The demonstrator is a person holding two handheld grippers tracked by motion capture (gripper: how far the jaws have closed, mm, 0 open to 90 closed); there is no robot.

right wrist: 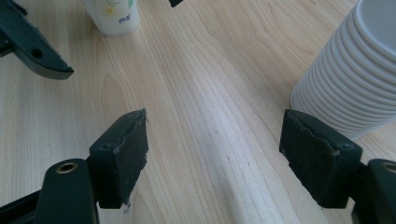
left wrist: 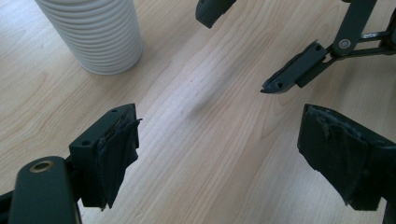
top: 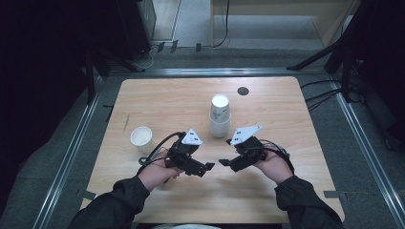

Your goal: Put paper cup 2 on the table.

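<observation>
High view: a tall stack of white ribbed paper cups [top: 219,117] stands upright in the middle of the pale wooden desk [top: 157,98]. I will tell every place from that stack.

The left gripper [top: 206,167] is just in front of the stack and a bit to its left. The right gripper [top: 223,163] is just in front of it and a bit to its right. The two tips point at each other, near but not touching. Both grippers are about the same way from the stack, so I cannot say which one is nearer.

The left gripper is wide open with nothing in it; its two black pads [left wrist: 116,151] have bare desk between them. The right gripper is wide open too and holds nothing.

In the right gripper view the stack [right wrist: 355,70] sits up and to the right of the pads. To reach it, I think a gripper must turn away from the other one and go forward.

A single white paper cup [top: 142,138] stands alone, well to the left of the stack.
</observation>
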